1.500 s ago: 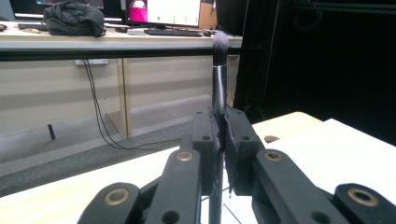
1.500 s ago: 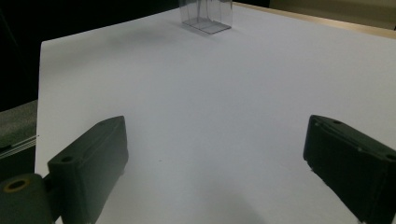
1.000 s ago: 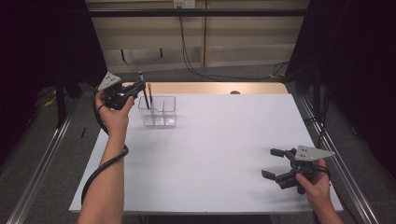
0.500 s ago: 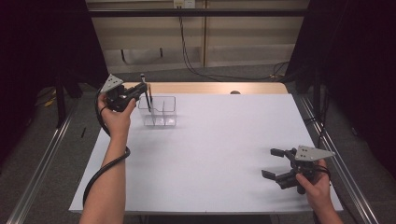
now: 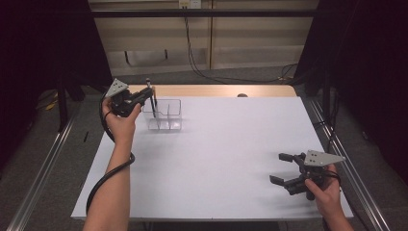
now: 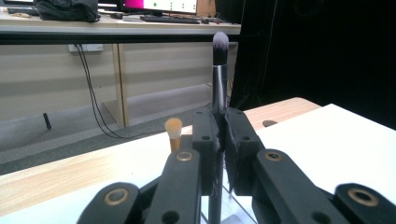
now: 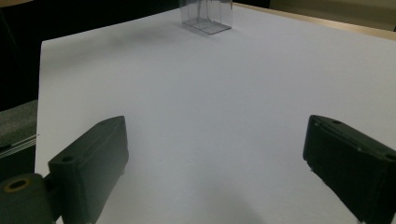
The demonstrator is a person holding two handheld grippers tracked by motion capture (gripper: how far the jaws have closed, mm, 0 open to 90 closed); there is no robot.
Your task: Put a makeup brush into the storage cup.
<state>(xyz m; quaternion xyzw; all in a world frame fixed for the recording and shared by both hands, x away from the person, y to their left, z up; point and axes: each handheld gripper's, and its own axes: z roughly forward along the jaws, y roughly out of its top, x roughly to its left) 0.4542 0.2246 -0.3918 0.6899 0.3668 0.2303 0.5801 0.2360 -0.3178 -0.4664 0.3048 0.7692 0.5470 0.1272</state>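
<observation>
Brush [image 6: 218, 88] upright, clamped between the left tool's [image 5: 140, 99] jaws, bristles up, its lower end just over the clear organizer [image 5: 165, 115] beyond the tool. Biggest risk: that light organizer tips if the handle catches a divider wall. Smaller one: the thin handle slipping, knocking the orange-tipped brush [image 6: 173, 133] alongside. Right tool [image 5: 287, 169] hangs spread apart, holding nothing, over the counter [image 5: 226, 144].

White table [image 5: 221, 159]: bare surface. Wooden strip [image 5: 216, 91] runs along its far edge; small dark round spot [image 5: 242, 95] on it toward the far right corner. Black cables [image 5: 192, 53] hang down the beige wall [image 5: 250, 38] behind.
</observation>
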